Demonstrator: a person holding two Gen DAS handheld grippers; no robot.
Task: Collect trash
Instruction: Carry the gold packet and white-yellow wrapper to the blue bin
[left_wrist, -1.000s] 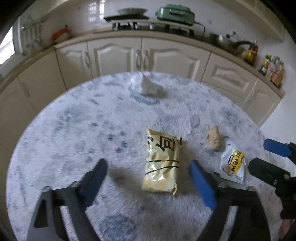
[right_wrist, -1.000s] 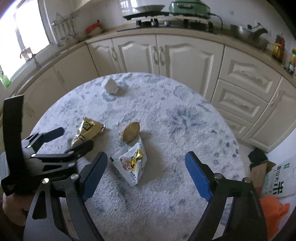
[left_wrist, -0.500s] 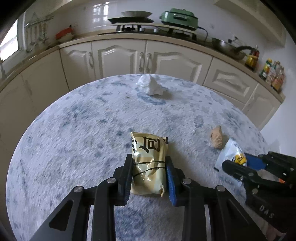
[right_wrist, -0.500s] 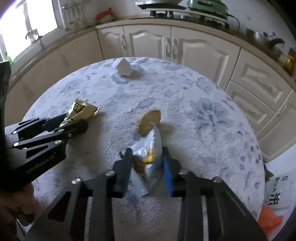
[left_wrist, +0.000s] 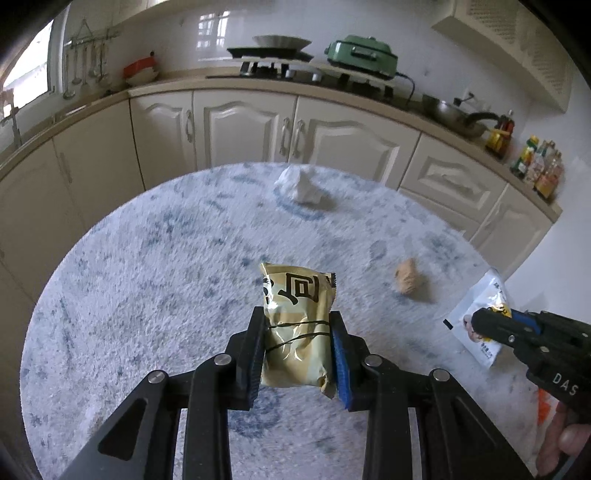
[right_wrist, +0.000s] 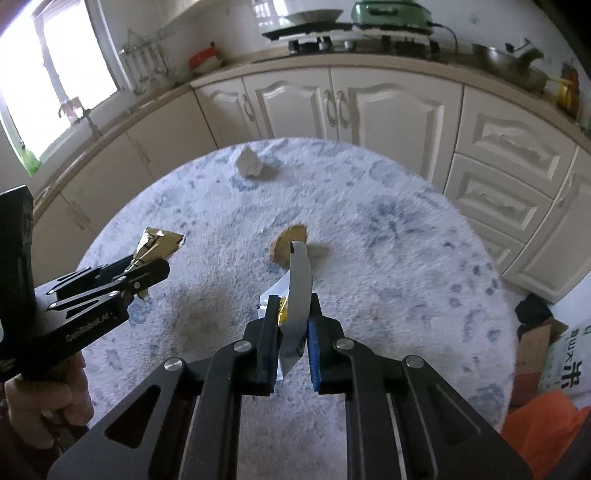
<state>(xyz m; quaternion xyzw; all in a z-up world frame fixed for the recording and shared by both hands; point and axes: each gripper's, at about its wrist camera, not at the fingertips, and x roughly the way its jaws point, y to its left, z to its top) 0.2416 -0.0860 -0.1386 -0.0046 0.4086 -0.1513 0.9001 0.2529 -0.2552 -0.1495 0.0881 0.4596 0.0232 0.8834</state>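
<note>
My left gripper (left_wrist: 298, 317) is shut on a gold snack packet (left_wrist: 295, 295), its pads squeezing the packet's sides just above the round table (left_wrist: 147, 277). The same packet (right_wrist: 159, 243) sticks out of the left gripper (right_wrist: 159, 271) in the right wrist view. My right gripper (right_wrist: 294, 301) is shut on a white and yellow snack packet (right_wrist: 299, 273), seen edge-on and raised off the table. In the left wrist view the right gripper (left_wrist: 480, 321) holds that white packet (left_wrist: 484, 291) at the table's right edge.
A brown lump (right_wrist: 286, 243) lies on the table just beyond the white packet. A crumpled white tissue (left_wrist: 301, 186) sits at the far side. Cream cabinets ring the table. An orange bag (right_wrist: 535, 417) and a cardboard box (right_wrist: 535, 343) lie on the floor at right.
Both grippers stood wide open over the packets a second ago. Each has since closed on its packet and lifted it a little off the table.
</note>
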